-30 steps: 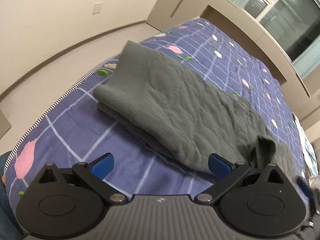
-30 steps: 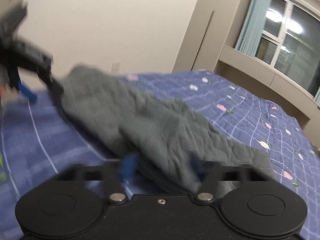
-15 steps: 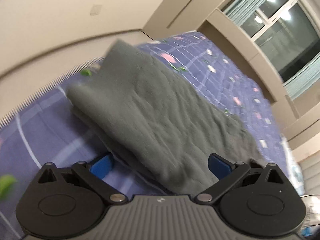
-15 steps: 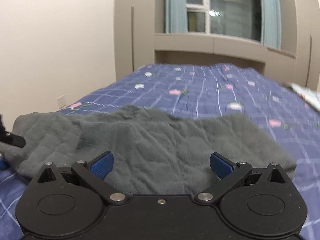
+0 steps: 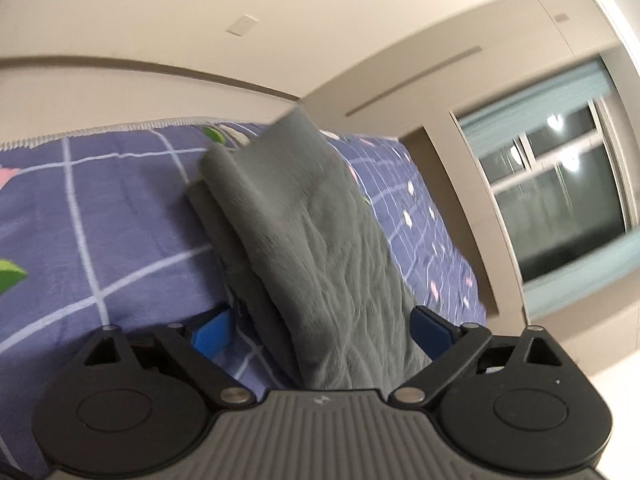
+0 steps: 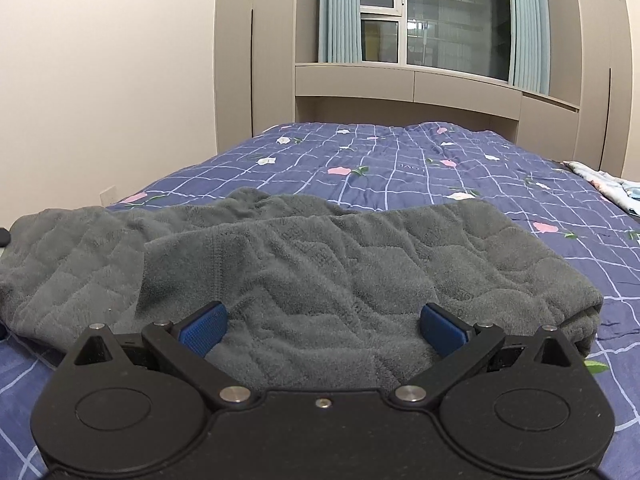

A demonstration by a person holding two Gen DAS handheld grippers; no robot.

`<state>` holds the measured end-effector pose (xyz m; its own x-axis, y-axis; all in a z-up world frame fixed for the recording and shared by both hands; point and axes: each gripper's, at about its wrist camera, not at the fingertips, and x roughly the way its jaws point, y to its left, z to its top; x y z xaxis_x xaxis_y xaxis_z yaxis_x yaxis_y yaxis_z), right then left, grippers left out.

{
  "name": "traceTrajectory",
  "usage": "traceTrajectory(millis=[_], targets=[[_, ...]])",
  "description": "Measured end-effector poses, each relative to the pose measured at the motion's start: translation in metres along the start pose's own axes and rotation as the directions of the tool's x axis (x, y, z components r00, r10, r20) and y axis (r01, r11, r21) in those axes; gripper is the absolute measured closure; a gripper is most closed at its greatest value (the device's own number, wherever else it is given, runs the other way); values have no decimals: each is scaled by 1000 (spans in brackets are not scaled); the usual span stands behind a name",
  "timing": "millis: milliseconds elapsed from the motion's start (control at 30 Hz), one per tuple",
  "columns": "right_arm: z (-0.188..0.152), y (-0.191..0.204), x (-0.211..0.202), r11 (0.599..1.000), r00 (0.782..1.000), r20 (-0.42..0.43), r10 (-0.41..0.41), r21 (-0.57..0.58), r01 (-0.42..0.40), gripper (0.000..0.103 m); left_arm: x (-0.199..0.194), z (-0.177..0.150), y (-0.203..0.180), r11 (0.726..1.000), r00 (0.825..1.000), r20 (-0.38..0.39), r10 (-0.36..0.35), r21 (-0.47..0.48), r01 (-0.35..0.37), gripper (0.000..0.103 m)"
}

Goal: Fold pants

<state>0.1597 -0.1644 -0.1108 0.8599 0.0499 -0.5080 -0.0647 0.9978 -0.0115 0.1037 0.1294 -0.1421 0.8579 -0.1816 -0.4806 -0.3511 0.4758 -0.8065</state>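
Grey fleecy pants (image 5: pixel 312 220) lie folded lengthwise on a blue checked bedspread (image 5: pixel 100 220). In the left wrist view they run away from me, and their near end sits between the jaws of my left gripper (image 5: pixel 322 330). Those jaws are closing but still wide, with the left pad on the bedspread beside the cloth. In the right wrist view the pants (image 6: pixel 320 248) stretch across the bedspread (image 6: pixel 400 168). My right gripper (image 6: pixel 322 330) hangs low over their near edge, open, with both pads clear of the fabric.
The bed's striped edge (image 5: pixel 80 130) runs along the far left, with a beige wall behind it. A window (image 6: pixel 440 20) with curtains and built-in cabinets stand beyond the bed. A light patterned cloth (image 6: pixel 600 180) lies at the bed's right edge.
Both grippers have sunk toward the pants and rolled. The left one now straddles the pants' near end with slightly narrower jaws. The right one has swung to face the window.
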Motion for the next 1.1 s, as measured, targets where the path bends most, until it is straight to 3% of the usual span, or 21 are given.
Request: traceTrajectory(millis=[200,300,433,467,533,667,767,800,867,967,1100], targets=[[0,0,0,1000,1000,2,-1,-2,1,0,7,12,4,996,999,23,26,-86,-24,10],[0,0,0,1000,1000,3,0,0,0,0,9,14,4,993,996,43,73,-100,-68,26],[-1,0,0,1000,1000,4,1,1,-1,0,8,9,11,986,990,78,121,-122,-111,55],[-1,0,0,1000,1000,5,2,2,-2,0,8,8,12,986,988,83,127,-123,-116,58],[-1,0,0,1000,1000,7,2,3,-2,0,10,7,12,987,988,91,123,-111,-112,58],[-2,0,0,1000,1000,8,2,3,-2,0,16,6,11,993,991,102,85,-94,-75,37],[-2,0,0,1000,1000,7,3,4,-3,0,15,2,7,995,990,113,89,-61,-83,34],[-2,1,0,1000,1000,7,3,4,-3,0,15,1,5,994,988,117,97,-54,-91,36],[-2,0,0,1000,1000,8,3,4,-3,0,12,0,3,991,984,124,131,-52,-125,66],[-2,1,0,1000,1000,8,4,5,-4,0,8,2,6,990,984,122,132,-68,-124,74],[-2,0,-1,1000,1000,10,8,10,-8,0,7,0,5,990,984,120,130,-67,-123,74]])
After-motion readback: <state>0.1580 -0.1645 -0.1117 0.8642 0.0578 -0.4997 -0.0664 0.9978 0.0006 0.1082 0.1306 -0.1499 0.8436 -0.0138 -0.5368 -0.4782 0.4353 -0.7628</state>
